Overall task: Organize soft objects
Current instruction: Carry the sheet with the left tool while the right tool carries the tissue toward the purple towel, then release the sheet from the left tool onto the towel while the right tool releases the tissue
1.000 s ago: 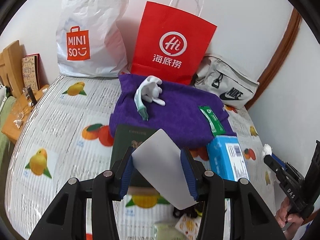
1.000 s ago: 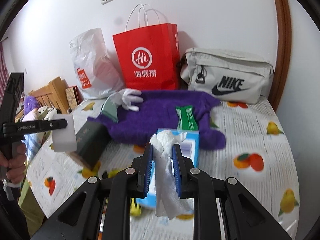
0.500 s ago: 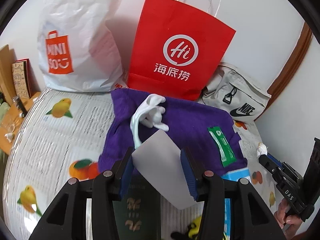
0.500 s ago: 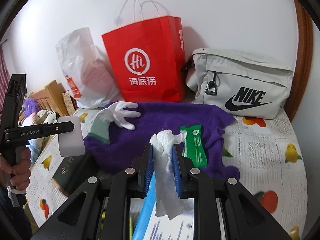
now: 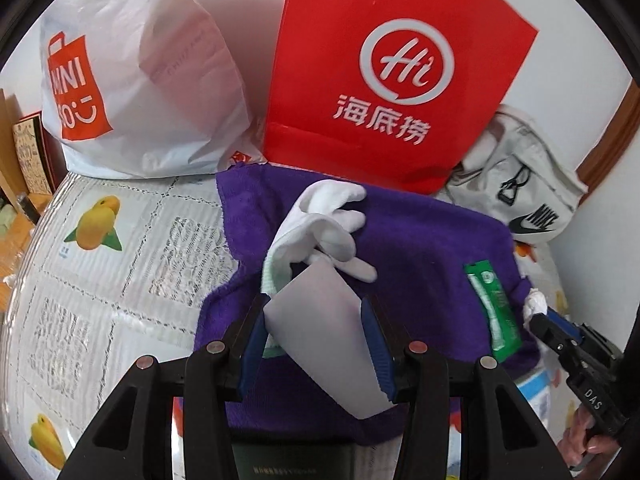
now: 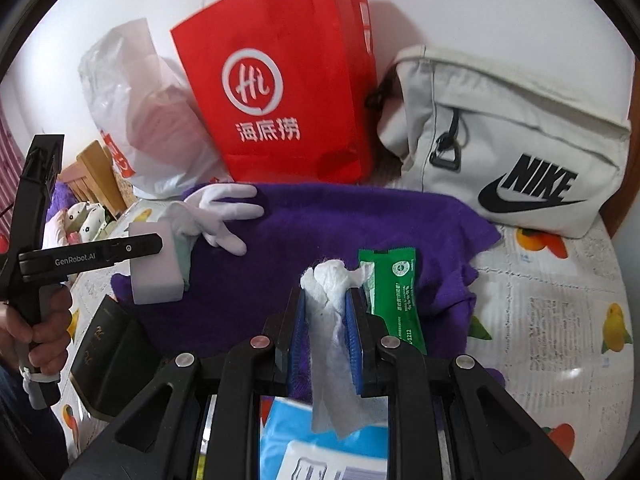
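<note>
My left gripper (image 5: 316, 320) is shut on a white sponge block (image 5: 324, 328), held over the near edge of a purple towel (image 5: 420, 256) spread on the fruit-print cloth. The same sponge block (image 6: 154, 264) shows at the left of the right wrist view, just in front of a white glove (image 6: 218, 212) lying on the purple towel (image 6: 304, 232). My right gripper (image 6: 326, 296) is shut on a crumpled white tissue (image 6: 330, 320) that hangs down between its fingers, beside a green sachet (image 6: 394, 292) on the towel. The white glove (image 5: 324, 220) and green sachet (image 5: 494, 308) also appear in the left wrist view.
A red paper bag (image 6: 280, 92), a white plastic shopping bag (image 5: 132, 80) and a grey Nike pouch (image 6: 516, 144) stand along the wall behind the towel. A dark green booklet (image 6: 108, 356) lies at the near left, a blue tissue pack (image 6: 320, 448) under my right gripper. Wooden furniture (image 6: 96, 176) is left.
Both grippers have moved forward and down toward the purple towel and the bags, which now look larger. The booklet and blue pack have slid to the lower frame edges. Both grips are unchanged.
</note>
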`<act>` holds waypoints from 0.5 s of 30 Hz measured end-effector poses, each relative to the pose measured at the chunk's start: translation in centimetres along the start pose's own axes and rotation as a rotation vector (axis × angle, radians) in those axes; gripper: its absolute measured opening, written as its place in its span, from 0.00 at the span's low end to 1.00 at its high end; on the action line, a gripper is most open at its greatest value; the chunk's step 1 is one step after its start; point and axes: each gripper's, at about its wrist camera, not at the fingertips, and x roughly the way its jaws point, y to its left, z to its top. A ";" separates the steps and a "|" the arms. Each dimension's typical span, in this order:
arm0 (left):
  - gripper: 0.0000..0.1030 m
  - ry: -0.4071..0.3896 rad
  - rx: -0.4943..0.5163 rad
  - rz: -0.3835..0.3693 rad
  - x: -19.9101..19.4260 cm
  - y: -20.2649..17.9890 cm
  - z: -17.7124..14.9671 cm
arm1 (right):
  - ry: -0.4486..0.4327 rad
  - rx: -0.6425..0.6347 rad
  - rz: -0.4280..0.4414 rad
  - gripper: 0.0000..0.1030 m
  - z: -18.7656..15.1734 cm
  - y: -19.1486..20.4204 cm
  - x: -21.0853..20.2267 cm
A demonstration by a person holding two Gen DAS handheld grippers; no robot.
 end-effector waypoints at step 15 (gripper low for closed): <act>0.44 0.039 -0.010 -0.049 2.5 0.9 0.5 | 0.112 -0.013 0.022 0.20 0.9 -0.4 4.7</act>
